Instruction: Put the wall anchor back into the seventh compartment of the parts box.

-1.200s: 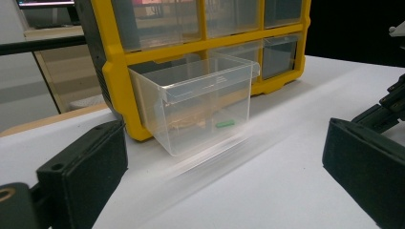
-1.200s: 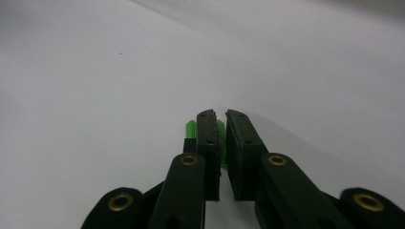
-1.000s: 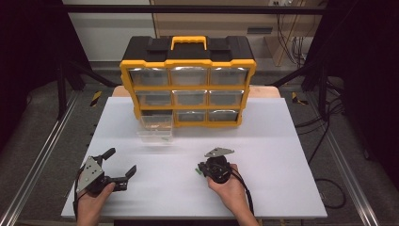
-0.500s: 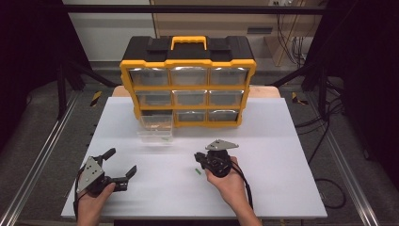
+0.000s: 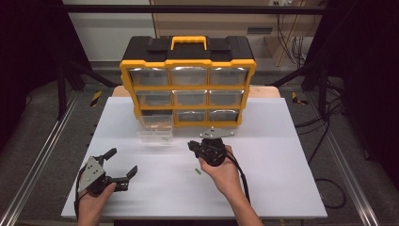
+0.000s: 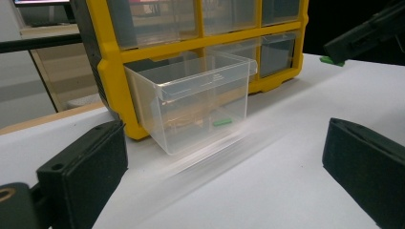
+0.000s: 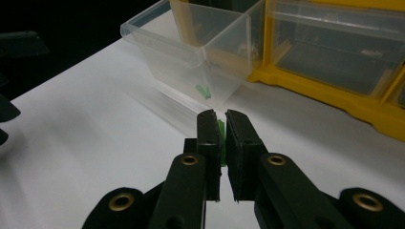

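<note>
A: Where's the green piece [image 7: 220, 136] rel. to the right gripper [image 7: 220, 125]?

B: Pinched between its two black jaws, right at the tips. Jaws nearly closed, just the thin green bit in the gap. In the high view the right gripper [image 5: 195, 147] sits mid-table, a bit in front of the organizer [image 5: 188, 80], jaws pointing left toward the clear drawer [image 5: 155, 128].

A: Drawer's out?

B: Yes, pulled from the bottom-left slot & sitting on the white table [image 5: 282, 155], just in front of the cabinet. From the right gripper view the drawer [image 7: 191, 43] is ahead of the jaw tips, near but not touching.

A: Left gripper?

B: Left gripper [image 5: 123, 162] is near the table's front-left corner, jaws spread wide, nothing between them. Its own view looks at the drawer [image 6: 196, 102] from well back; the right gripper's dark tip shows top right.

A: Counts?

B: Green pieces I can make out: 1 in the right jaws, 1 loose on the table [image 5: 198, 171] just beside the right hand [image 5: 226, 174], 1 in the drawer [image 6: 222, 122] in the left gripper view; the right gripper view shows what looks like two crossed greens there [image 7: 204, 90], can't tell for sure. Another green bit [image 6: 332, 60] lies under the right gripper's tip. Grippers: 2. Organizer: 1, w/ a 3x3 grid, 8 drawers in, 1 out. Handle: 1, yellow [image 5: 188, 42].
</note>
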### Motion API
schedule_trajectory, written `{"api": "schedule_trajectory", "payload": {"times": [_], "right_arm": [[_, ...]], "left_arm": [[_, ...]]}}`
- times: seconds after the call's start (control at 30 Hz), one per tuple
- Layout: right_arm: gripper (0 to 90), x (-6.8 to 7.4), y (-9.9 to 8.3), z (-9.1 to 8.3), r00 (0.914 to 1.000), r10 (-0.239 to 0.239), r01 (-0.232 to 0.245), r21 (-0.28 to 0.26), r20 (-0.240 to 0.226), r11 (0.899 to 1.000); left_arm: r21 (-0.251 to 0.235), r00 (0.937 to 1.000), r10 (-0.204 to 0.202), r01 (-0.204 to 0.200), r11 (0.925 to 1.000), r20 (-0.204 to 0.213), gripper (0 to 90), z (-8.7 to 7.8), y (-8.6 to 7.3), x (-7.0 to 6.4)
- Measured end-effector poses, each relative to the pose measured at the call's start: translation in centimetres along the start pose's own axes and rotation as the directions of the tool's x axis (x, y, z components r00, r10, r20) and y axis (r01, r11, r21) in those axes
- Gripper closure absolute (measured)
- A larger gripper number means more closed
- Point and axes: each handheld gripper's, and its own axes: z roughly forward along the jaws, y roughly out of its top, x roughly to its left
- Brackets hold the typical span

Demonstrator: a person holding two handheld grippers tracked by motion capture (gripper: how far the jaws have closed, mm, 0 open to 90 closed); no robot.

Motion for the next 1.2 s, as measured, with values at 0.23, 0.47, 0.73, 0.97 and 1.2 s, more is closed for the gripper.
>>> {"api": "schedule_trajectory", "payload": {"times": [0.23,0.47,0.73,0.97,1.2], "right_arm": [[84.7,0.1,1.7,0.6,0.9999,0.010,-0.010,-0.022,-0.005,1.000],[84.7,0.5,3.2,1.6,1.0000,0.005,-0.005,-0.029,-0.001,1.000],[84.7,0.8,4.4,2.4,0.9999,0.008,-0.009,-0.041,-0.008,0.999],[84.7,0.9,5.1,3.0,0.9995,0.023,-0.024,-0.055,-0.020,0.998],[84.7,1.0,5.5,3.6,0.9995,0.024,-0.025,-0.058,-0.019,0.998]], "left_arm": [[-0.004,1.0000,-0.005,0.005,1.0000,-0.005,1.1,-0.2,0.0,0.1],[-0.012,1.0000,-0.007,0.007,0.9999,-0.007,1.1,-0.3,0.1,0.3],[-0.014,0.9999,-0.010,0.010,0.9999,-0.010,1.1,-0.4,0.1,0.4],[-0.014,0.9999,-0.009,0.009,0.9999,-0.011,1.1,-0.4,0.2,0.4],[-0.015,0.9999,-0.010,0.010,0.9998,-0.012,1.1,-0.5,0.2,0.4]]}}
